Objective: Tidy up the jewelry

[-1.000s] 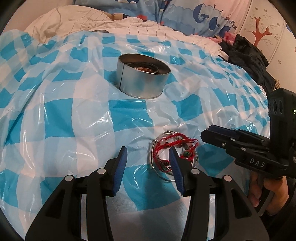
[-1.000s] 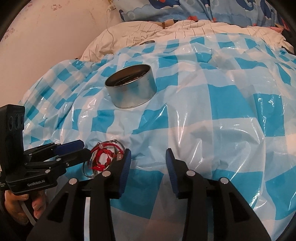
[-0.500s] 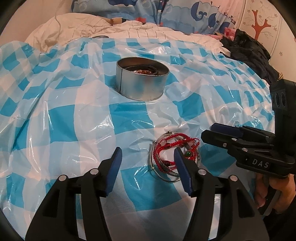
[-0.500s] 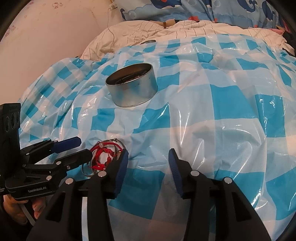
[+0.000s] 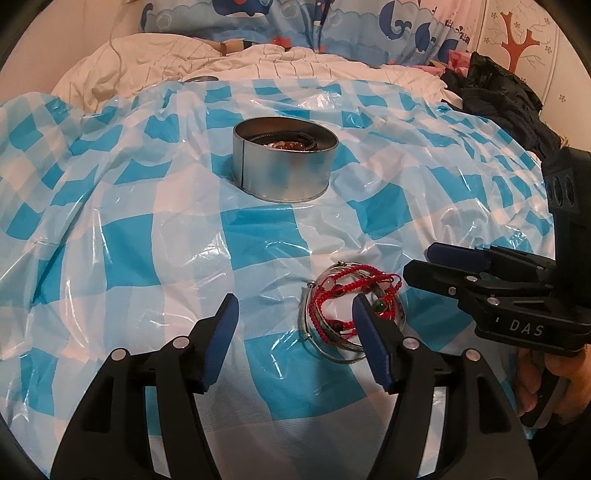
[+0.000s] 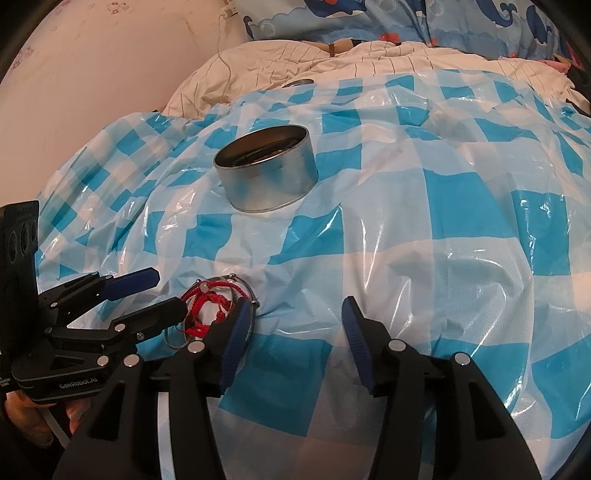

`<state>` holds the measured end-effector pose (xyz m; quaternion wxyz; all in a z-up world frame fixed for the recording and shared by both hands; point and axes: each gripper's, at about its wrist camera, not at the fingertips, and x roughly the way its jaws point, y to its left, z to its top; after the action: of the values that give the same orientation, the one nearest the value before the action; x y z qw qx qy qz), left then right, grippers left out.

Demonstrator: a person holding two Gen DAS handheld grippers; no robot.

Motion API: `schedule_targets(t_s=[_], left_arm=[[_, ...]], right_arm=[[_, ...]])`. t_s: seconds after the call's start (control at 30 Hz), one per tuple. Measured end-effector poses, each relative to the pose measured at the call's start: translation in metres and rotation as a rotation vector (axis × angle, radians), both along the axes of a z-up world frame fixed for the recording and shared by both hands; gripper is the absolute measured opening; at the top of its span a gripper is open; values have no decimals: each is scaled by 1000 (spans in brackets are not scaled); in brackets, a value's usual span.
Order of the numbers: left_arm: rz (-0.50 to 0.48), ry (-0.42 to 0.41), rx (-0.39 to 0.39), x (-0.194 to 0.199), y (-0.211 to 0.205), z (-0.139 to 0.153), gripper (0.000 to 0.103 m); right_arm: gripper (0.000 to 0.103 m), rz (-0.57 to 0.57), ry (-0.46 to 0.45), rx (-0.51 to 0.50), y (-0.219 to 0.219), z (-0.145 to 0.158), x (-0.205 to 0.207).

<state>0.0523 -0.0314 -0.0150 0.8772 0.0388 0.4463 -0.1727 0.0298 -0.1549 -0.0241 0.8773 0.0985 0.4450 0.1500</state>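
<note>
Lying on the blue-and-white checked plastic sheet (image 5: 129, 243) over the bed: a tangle of red cord bracelets (image 5: 351, 295) on silver wire bangles (image 5: 332, 350), well short of the round metal tin (image 5: 282, 162), which already holds jewelry. Left gripper (image 5: 295, 328): jaws opening, nothing between them; its right finger (image 5: 371, 343) overlaps the pile's near edge, contact unclear. Right gripper (image 6: 291, 332): jaws opening too, empty, pile just beside its left finger (image 6: 236, 332). Both sets of fingers stand wider than a second ago; pile and tin unmoved. Striped white duvet (image 5: 155, 59), whale-print pillow (image 5: 369, 26) and black garment (image 5: 506, 96) behind. Readable: "DAS" on the right gripper, "GenRobot.AI" on the left.
</note>
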Motion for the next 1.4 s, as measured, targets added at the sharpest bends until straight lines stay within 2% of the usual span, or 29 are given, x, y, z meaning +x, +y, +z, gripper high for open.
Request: schedule_targets(t_s=[0.27, 0.43, 1.4], left_arm=[[-1, -10, 19, -1, 0, 0, 63], [2, -24, 34, -2, -1, 1, 68], [2, -27, 44, -3, -1, 1, 72]], right_arm=[[52, 1, 0, 0, 0, 0, 0], [53, 0, 0, -1, 0, 1, 0], [57, 4, 0, -5, 2, 0, 0]])
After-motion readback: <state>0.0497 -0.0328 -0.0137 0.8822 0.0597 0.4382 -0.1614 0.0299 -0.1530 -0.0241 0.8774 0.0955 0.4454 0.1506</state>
